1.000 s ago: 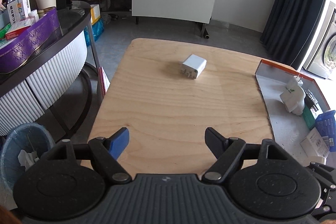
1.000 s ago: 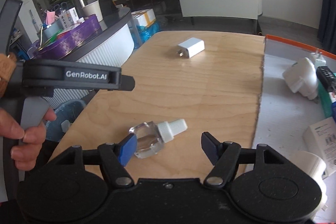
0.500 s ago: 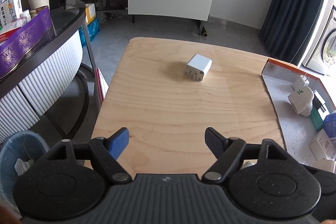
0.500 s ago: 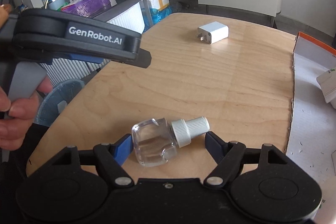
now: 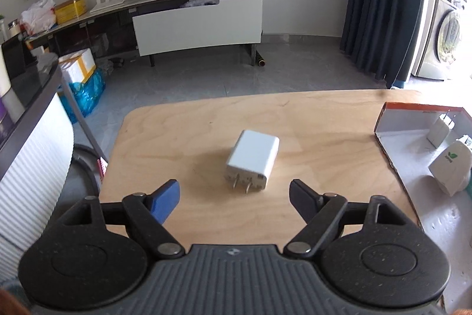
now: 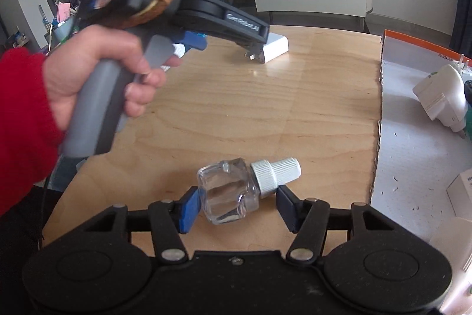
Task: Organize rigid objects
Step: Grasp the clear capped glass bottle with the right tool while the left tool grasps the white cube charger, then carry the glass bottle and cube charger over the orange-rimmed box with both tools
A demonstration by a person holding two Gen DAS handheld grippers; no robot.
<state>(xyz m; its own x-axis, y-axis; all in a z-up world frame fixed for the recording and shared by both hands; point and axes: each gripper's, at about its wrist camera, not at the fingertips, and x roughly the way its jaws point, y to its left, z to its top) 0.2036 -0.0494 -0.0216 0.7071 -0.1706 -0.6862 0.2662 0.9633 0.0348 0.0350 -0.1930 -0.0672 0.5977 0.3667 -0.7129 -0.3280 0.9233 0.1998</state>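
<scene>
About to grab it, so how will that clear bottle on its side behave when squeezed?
The bottle looks like smooth hard plastic or glass, so probably rigid but slippery. Lying on the table with faceted sides, it likely won't roll far. The ribbed cap could twist it sideways.

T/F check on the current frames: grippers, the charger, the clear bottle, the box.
1. The left gripper is open. True.
2. The white charger sits inside the cardboard box. False: it lies on the wooden table, prongs toward the left gripper.
3. The clear bottle stands upright. False: it lies on its side, white cap pointing right.
4. The right gripper straddles the bottle. True.
5. The box holds a white plug adapter. True.
</scene>
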